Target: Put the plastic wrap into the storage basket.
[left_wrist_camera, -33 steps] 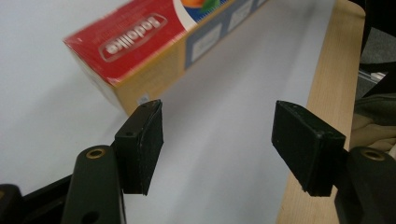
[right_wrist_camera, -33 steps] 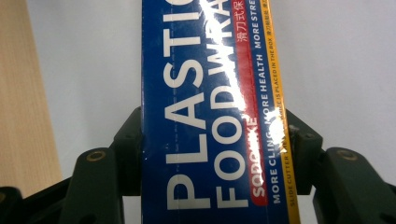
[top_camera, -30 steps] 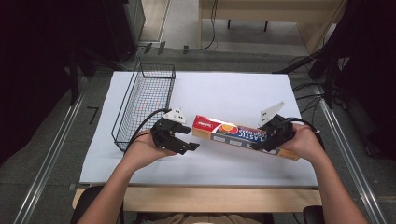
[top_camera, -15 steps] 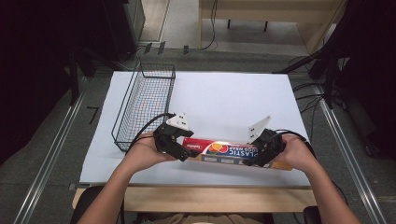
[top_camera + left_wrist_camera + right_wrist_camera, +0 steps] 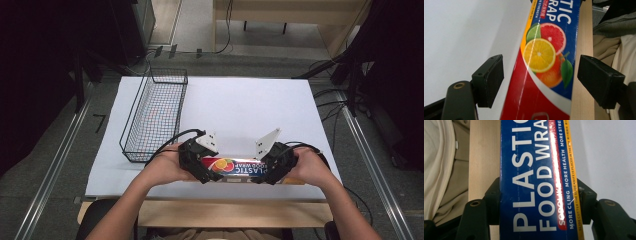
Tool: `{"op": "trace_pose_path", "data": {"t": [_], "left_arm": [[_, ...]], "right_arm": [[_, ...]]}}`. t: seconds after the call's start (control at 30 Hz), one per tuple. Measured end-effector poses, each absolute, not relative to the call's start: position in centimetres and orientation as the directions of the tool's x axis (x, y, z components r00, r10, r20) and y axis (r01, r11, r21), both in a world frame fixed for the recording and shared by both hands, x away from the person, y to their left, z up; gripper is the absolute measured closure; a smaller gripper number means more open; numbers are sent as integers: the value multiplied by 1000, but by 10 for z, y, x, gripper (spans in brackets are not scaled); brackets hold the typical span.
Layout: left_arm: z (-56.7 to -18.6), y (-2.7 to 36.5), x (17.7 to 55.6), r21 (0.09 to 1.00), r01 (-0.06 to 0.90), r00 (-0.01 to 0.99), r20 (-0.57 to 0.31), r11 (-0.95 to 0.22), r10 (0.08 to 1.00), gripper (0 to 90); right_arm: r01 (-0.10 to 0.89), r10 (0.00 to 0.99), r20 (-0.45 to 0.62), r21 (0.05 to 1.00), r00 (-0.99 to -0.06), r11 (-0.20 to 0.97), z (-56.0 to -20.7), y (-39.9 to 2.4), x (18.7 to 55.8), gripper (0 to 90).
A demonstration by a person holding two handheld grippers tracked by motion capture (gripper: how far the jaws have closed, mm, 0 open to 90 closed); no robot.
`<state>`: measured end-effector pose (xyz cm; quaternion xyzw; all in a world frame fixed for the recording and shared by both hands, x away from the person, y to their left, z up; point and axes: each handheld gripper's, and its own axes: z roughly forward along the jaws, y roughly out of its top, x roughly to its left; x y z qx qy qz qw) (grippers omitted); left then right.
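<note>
A long blue and red plastic food wrap box [image 5: 235,167] lies across the near edge of the white table sheet [image 5: 250,107]. My right gripper [image 5: 270,171] is shut on its blue end; in the right gripper view both pads [image 5: 492,200] press the sides of the box [image 5: 536,182]. My left gripper [image 5: 202,169] straddles the red end with the fruit picture. Its jaws have just been opening, and in the left gripper view the pads [image 5: 489,80] stand clear of the box [image 5: 544,62] on both sides.
A black wire basket [image 5: 155,112] stands on the left of the sheet, just beyond my left hand. The table's wooden front edge [image 5: 235,210] runs right under the box. Cables trail on the floor at the right.
Both hands have brought the box toward the near edge and a little left. The left gripper's jaws have opened off the box's red end. The right gripper keeps its grip.
</note>
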<state>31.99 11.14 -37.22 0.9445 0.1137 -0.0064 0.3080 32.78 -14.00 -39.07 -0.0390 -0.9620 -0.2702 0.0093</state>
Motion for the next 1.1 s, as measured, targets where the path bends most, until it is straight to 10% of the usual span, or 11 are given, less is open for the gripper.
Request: {"op": "trace_pose_path", "data": {"t": [1.1], "left_arm": [[-396, 85, 306, 471, 145, 989, -60, -870, 132, 384]], "right_arm": [[27, 13, 31, 503, -999, 864, -394, -112, 317, 401]]}}
